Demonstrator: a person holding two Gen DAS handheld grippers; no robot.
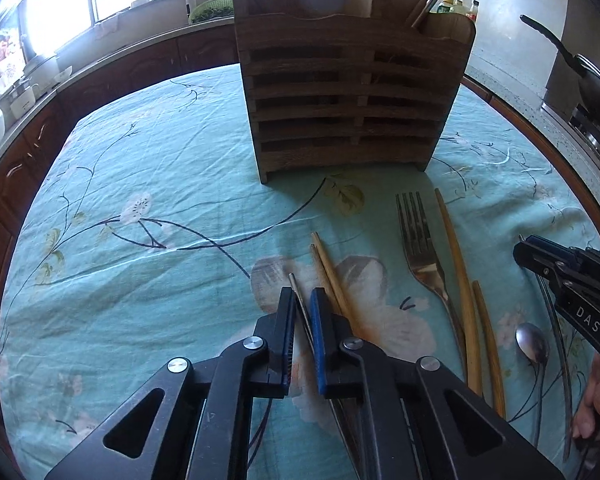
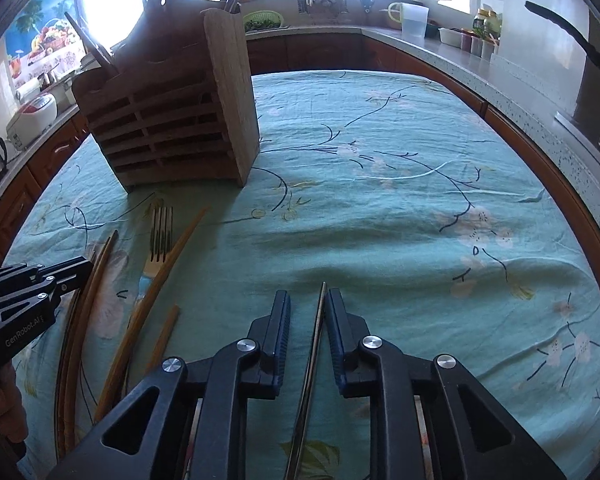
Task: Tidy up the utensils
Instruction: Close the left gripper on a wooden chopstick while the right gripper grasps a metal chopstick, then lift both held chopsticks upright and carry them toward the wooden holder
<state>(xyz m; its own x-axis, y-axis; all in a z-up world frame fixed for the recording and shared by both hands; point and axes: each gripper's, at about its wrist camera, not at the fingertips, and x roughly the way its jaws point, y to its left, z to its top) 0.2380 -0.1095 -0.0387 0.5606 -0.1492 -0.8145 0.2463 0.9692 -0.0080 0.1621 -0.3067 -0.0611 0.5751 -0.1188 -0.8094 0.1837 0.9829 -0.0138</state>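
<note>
Utensils are mostly still loose on the desk, spread over the teal flowered cloth in front of the wooden caddy, so I'd say the sorting is only partly done. The caddy stands upright at the far side with its slatted face toward the grippers, which puts its open top in easy reach for dropping things in handle-down. A few pieces already poke out of its right compartment, chopsticks by the look of it.

On the cloth, lying roughly parallel and pointing at the caddy: two long wooden chopsticks, a metal fork just left of them, another wooden pair beside the left gripper, and a metal spoon off to the right, bowl up.

Left gripper has its jaws drawn in narrow around a thin metal chopstick. Looks pinched, but I can't tell for sure that the pads touch it.

Right gripper is parted wider, straddling another slim metal stick that sits against the right pad only, so not clamped yet.
</note>
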